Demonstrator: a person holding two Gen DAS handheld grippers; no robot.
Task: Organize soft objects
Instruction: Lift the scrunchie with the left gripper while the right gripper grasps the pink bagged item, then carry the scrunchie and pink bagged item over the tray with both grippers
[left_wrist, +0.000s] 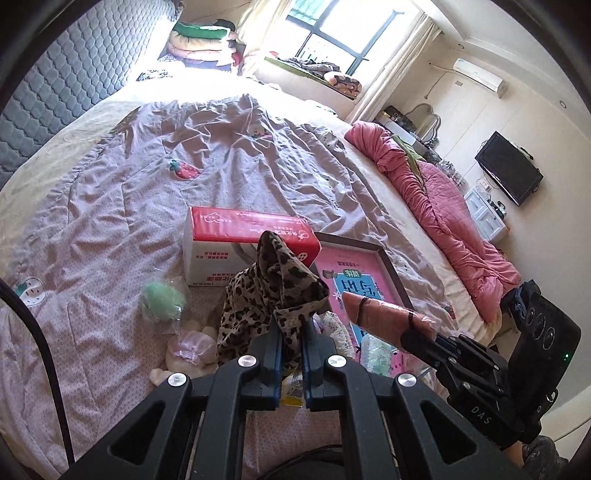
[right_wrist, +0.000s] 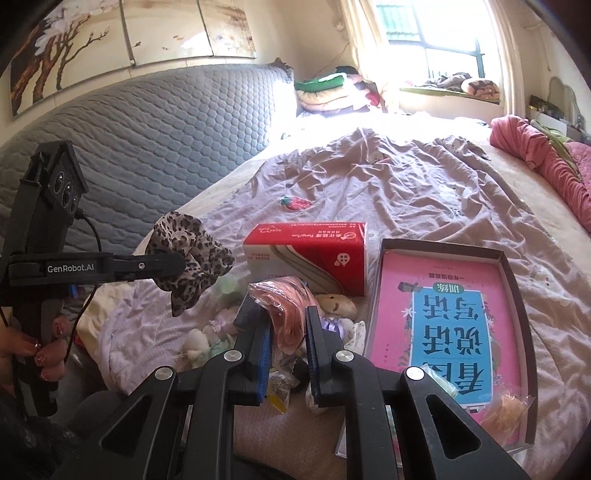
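Left gripper (right_wrist: 181, 264) clamped on leopard scrunchie (right_wrist: 184, 254), lifted over the bed's near edge; tissue box (right_wrist: 306, 254) mid-bed; right gripper (right_wrist: 288, 321) pinching a pink wrapped bundle (right_wrist: 288, 306); open tray (right_wrist: 517, 280) with pink book (right_wrist: 439, 314) at right. Early stage, small plush toys (right_wrist: 207, 339) unsorted on the quilt (right_wrist: 406, 192)
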